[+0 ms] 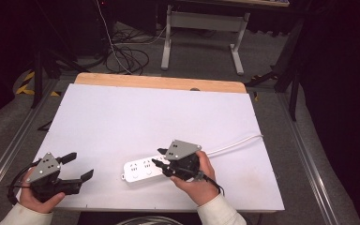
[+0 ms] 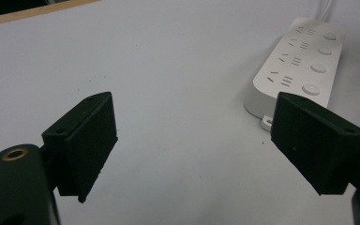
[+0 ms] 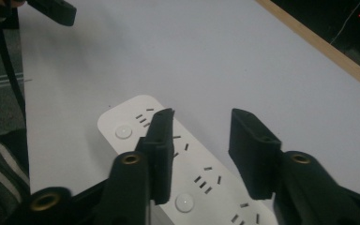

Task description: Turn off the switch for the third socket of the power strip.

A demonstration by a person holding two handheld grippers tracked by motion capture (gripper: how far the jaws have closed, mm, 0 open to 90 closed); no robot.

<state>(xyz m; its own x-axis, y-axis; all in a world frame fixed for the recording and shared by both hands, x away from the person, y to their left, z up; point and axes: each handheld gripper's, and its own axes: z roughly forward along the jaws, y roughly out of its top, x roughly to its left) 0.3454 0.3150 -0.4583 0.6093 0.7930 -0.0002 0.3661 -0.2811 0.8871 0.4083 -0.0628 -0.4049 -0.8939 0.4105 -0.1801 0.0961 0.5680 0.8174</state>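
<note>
The white power strip point(image 1: 143, 169) lies near the front edge of the tabletop point(image 1: 122, 117). The right gripper point(image 3: 201, 140) hovers over it, fingers apart and pinching nothing. The left gripper point(image 2: 192, 140), fingers spread wide, sits off to the left. I'd straddle the strip's width squarely before squeezing.

White table point(image 1: 122, 112) (wooden far edge), white power strip point(image 1: 140, 169) lying flat

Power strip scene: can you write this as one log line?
left gripper: open, apart | right gripper: open over power strip, nothing gripped | strip: flat on white table
</note>
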